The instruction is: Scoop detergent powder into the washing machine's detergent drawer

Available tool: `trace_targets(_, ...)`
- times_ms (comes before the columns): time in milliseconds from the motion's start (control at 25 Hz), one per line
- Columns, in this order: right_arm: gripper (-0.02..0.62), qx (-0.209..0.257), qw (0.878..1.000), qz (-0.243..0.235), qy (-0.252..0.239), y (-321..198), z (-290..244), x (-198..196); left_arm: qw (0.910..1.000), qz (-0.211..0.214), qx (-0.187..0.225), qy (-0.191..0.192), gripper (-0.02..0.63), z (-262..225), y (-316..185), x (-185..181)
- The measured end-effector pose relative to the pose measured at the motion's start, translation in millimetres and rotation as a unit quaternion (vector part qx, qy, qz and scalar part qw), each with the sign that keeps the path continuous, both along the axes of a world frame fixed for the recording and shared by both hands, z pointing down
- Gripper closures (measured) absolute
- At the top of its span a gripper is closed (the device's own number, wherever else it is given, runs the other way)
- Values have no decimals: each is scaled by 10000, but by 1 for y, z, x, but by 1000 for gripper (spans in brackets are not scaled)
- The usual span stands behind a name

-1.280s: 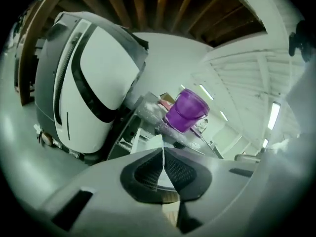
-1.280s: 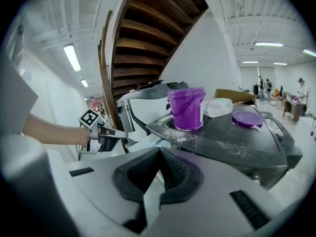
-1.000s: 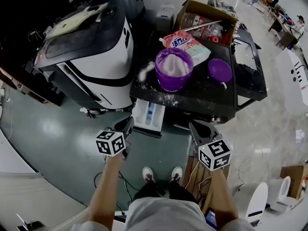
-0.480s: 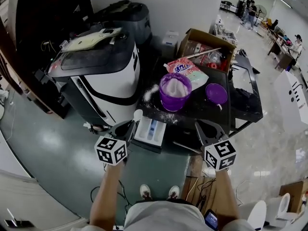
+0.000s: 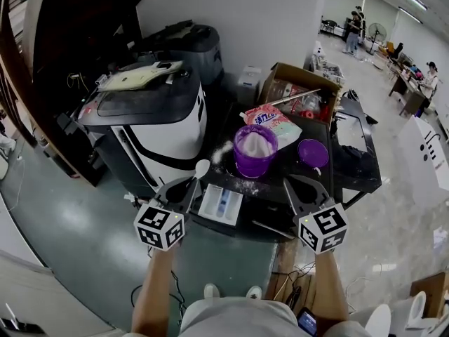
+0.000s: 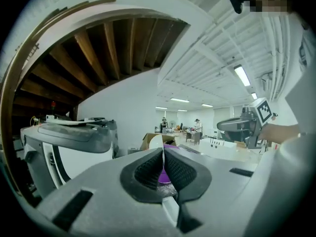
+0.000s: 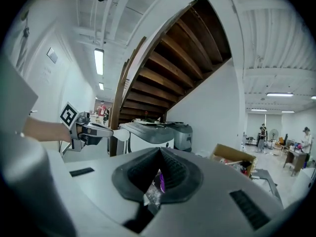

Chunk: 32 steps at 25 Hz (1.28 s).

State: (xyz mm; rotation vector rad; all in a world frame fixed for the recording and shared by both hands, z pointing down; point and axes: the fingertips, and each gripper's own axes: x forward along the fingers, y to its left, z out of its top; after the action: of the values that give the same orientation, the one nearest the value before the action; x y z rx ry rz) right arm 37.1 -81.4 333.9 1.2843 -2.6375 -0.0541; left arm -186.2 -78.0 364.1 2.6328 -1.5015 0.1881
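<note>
My left gripper (image 5: 191, 184) is shut on the handle of a white scoop (image 5: 202, 167), held level in front of the black table. The scoop's bowl (image 6: 156, 141) shows just past the closed jaws (image 6: 163, 154). The white detergent drawer (image 5: 221, 203) stands pulled out just below and right of the scoop. A purple tub (image 5: 255, 150) of white powder sits on the table behind it. My right gripper (image 5: 295, 183) hovers at the table's front edge, right of the drawer, jaws together (image 7: 159, 158) with nothing in them.
The washing machine (image 5: 151, 125) stands left of the black table (image 5: 351, 167). On the table lie a pink detergent bag (image 5: 272, 121), a purple lid (image 5: 313, 153), an open cardboard box (image 5: 302, 90) and spilled powder (image 5: 223, 150). People stand far back.
The head view has tilted up and both grippers have risen a little toward the table. The scoop's bowl, unseen a second ago, now shows ahead of the left jaws.
</note>
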Motion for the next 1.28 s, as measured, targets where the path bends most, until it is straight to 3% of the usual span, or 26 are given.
trace_targets(440,600,285,9995,-44,89,5,-20,-7,9983,46,541,-190,592,-43,14,4)
trace_targets(1280,600,188,9997,-15,182,13,-6,-11,9985,123,477,-225,591,-37,26,9)
